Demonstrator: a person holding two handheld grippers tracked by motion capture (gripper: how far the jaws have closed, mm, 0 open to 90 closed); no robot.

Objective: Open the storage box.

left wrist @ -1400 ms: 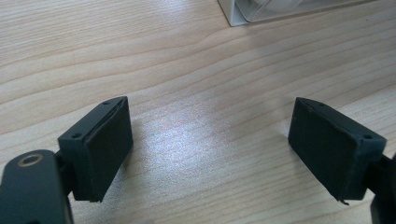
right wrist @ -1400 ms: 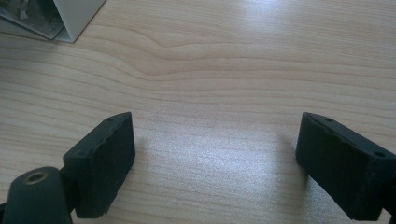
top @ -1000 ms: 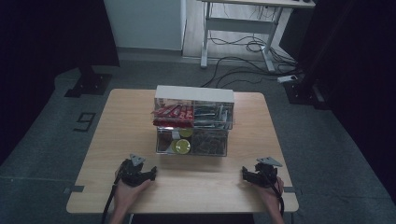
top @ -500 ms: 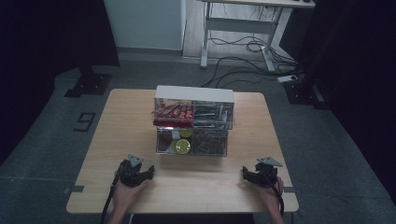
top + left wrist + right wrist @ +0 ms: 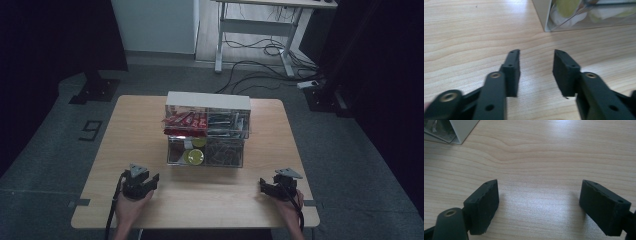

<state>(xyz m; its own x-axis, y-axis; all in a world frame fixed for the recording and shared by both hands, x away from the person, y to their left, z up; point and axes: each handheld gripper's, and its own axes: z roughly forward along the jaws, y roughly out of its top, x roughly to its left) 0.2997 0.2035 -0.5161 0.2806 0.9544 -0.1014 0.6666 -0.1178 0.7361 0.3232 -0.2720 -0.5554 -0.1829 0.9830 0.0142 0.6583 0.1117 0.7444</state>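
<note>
A dim room, a pale wooden tabletop (image 5: 150,125); near its front left corner the left gripper (image 5: 536,65) has just been closing on nothing; mid-table sits the clear box (image 5: 207,131), its contents blurry; front right, the right gripper (image 5: 539,202) gapes, empty; a half-closed approach could knock the box.

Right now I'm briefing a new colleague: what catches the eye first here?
The clear organizer box at the table's middle, red packets in its upper left compartment, a yellow-green disc below. Nearer, the left gripper and right gripper sit empty, the left's jaws just narrowed.
</note>
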